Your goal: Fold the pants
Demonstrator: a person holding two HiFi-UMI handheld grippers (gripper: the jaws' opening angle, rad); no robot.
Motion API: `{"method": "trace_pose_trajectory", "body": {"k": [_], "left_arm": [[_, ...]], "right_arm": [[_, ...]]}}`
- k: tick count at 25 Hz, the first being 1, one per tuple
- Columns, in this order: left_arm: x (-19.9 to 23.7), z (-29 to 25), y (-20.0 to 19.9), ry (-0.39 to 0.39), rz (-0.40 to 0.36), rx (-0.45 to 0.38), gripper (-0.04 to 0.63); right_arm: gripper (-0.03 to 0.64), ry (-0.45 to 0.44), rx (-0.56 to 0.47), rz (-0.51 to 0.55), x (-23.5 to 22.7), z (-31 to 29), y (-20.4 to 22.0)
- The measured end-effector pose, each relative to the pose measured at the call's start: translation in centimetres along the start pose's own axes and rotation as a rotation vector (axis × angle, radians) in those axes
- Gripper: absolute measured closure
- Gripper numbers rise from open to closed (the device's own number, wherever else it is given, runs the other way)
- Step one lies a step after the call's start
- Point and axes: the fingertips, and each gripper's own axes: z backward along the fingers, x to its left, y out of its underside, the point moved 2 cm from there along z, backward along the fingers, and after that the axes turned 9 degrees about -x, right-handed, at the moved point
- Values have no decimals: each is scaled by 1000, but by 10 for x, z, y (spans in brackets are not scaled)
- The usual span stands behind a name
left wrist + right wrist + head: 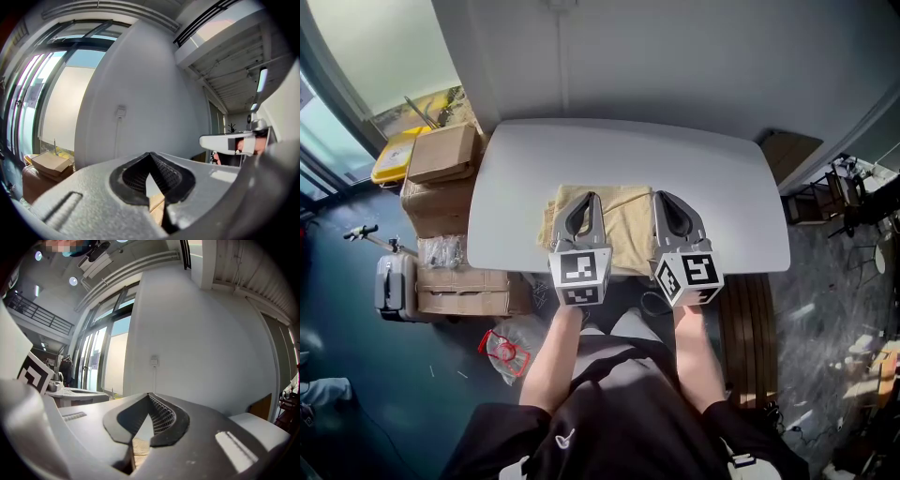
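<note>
Broadly, the scene is filled by the pale grey desk (722,187), with stacked cardboard boxes (441,155) on the floor off its left end. The pants (628,220), a beige cloth, lie on the desk near its front edge, about midway along it. They already form a compact, roughly rectangular bundle rather than a spread-out garment, with some wrinkling on top. How many layers they hold cannot be made out from above. That shape suggests the main folds are done and the task is near its end, with at most a last fold or some smoothing of the edges left. The left gripper (592,197) and the right gripper (661,197) are held side by side over the near part of the bundle, pointing away from the person. In each gripper view the jaws meet at their tips with nothing caught between them, and only a sliver of beige cloth shows below, so neither gripper has hold of the pants.
</note>
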Motion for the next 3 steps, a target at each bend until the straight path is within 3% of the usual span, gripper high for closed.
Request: {"method": "trace_pose_trajectory", "body": {"k": [3], "left_arm": [[-1, -4, -1, 15, -2, -3, 592]], "right_arm": [[612, 9, 6, -3, -2, -4, 2]]}}
